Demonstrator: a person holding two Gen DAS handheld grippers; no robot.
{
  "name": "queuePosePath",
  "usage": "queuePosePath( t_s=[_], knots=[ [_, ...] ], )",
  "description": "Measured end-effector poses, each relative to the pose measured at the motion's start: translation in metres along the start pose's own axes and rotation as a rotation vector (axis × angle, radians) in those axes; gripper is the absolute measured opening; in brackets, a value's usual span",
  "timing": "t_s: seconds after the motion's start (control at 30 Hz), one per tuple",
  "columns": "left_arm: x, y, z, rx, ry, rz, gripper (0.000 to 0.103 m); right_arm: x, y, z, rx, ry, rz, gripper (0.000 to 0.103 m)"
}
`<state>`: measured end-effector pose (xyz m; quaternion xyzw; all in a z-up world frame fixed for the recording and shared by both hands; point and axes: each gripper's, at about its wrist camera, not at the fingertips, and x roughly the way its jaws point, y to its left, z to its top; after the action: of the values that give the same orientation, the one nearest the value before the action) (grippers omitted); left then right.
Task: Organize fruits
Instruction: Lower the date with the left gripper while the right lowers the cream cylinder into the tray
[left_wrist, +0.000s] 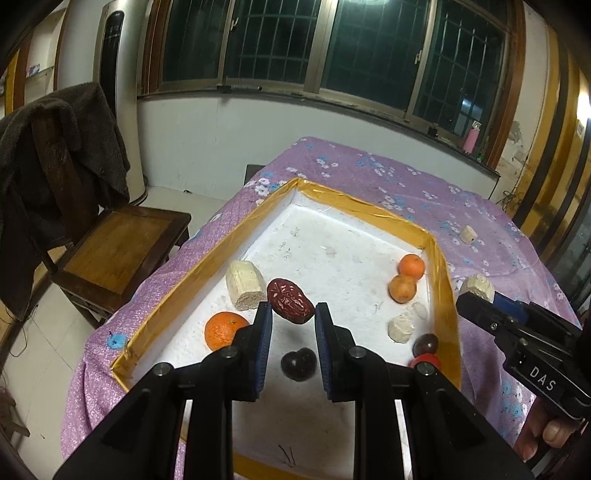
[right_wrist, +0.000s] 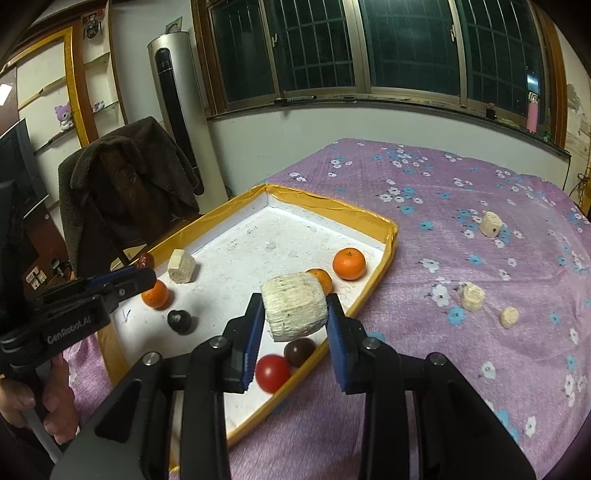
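A white tray with a yellow taped rim lies on a purple flowered cloth. My left gripper is shut on a wrinkled red date and hangs over the tray's near part. Below it lie an orange, a pale chunk and a dark plum. My right gripper is shut on a pale cylindrical chunk, just above the tray's right rim. Two oranges, a red tomato and a dark tomato rest near that rim.
Three loose pale chunks lie on the cloth to the right of the tray. A wooden chair draped with a dark coat stands off the table's left edge. A hand holds the left gripper's handle.
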<state>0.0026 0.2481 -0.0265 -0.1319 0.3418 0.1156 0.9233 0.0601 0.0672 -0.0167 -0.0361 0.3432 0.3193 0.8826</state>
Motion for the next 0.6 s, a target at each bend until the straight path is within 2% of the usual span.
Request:
queuePosePath(
  t_s=[0.27, 0.6],
  knots=[
    [0.008, -0.003, 0.003, 0.022, 0.012, 0.002, 0.022, 0.016, -0.004, 0.008, -0.003, 0.013, 0.004, 0.035],
    [0.019, -0.012, 0.004, 0.064, 0.046, 0.045, 0.022, 0.041, -0.003, 0.024, -0.025, 0.044, -0.003, 0.035]
  ],
)
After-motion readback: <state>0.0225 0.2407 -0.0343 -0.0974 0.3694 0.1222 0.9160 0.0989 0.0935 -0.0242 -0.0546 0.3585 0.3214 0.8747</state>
